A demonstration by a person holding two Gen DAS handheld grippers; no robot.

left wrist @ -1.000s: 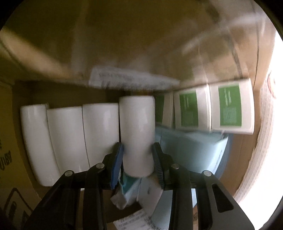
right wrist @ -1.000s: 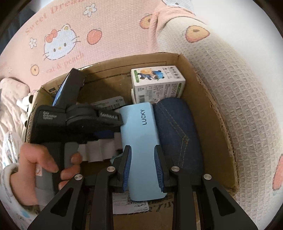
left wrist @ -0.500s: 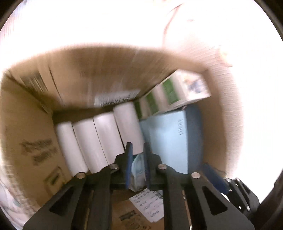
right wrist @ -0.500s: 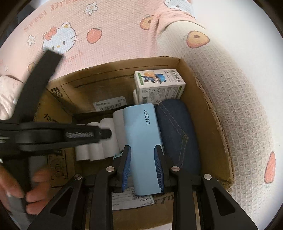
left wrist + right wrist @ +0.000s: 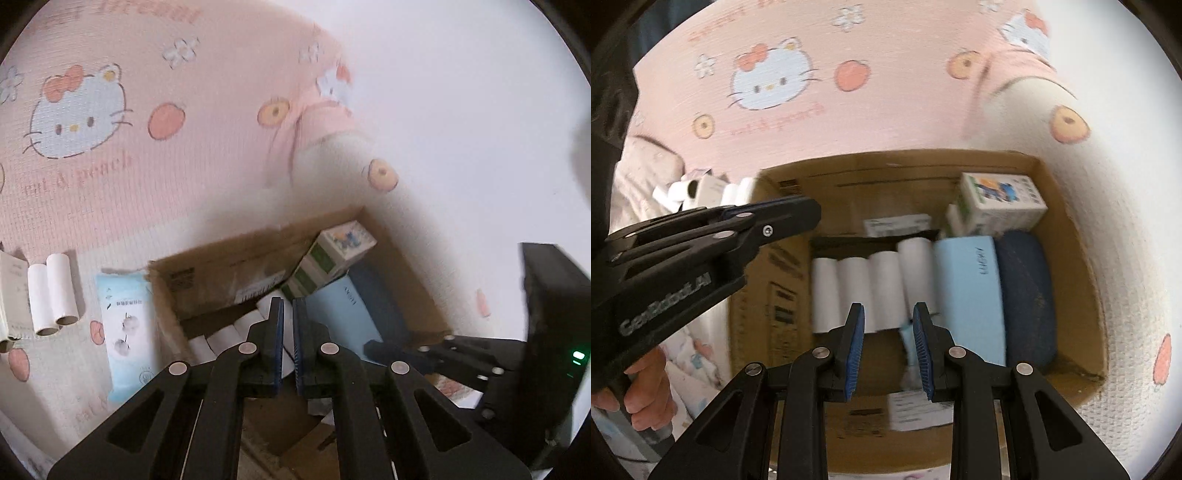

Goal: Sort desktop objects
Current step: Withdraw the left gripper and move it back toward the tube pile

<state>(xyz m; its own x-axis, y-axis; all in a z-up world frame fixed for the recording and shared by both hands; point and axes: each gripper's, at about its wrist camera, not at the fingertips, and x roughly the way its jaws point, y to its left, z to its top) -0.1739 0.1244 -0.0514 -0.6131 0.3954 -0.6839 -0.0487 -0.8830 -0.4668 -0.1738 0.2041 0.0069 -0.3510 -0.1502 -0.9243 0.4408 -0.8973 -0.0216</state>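
Cardboard box, white rolls (four), blue case

Four white rolls in one brown box, one light blue case, one dark blue case, two more rolls at left of left view.

I read this as a home, likely a bedroom: the work surface is a pink waffle-knit blanket printed with cartoon cats, peaches and flowers. On it sits a reused cardboard box holding household bits: white paper rolls, a denim case, a small carton
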